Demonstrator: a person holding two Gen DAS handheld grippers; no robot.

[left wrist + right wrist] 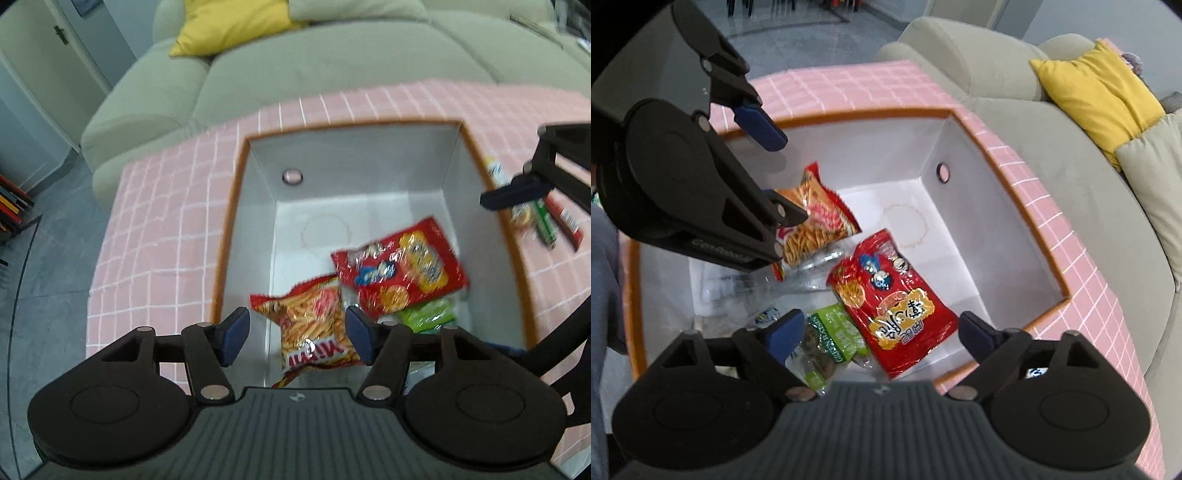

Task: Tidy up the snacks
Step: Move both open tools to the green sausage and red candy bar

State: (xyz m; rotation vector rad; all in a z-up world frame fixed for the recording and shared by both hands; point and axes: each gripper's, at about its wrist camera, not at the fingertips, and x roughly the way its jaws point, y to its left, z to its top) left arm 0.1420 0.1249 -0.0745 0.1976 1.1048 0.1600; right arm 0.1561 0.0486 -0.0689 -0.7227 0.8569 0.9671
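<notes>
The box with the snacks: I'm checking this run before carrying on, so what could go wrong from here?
1. Both bags, the fries bag and the red cracker bag, lie tilted on other packets, so they may slide.
2. Snacks on the tablecloth remain outside the box.
3. The left gripper and right gripper hover close together and could collide.

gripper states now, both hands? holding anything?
Left gripper: open, holding nothing, above the fries snack bag in the white box.
Right gripper: open, holding nothing, above the red chip bag.

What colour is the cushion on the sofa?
Yellow cushion, clearest in the right wrist view.
</notes>
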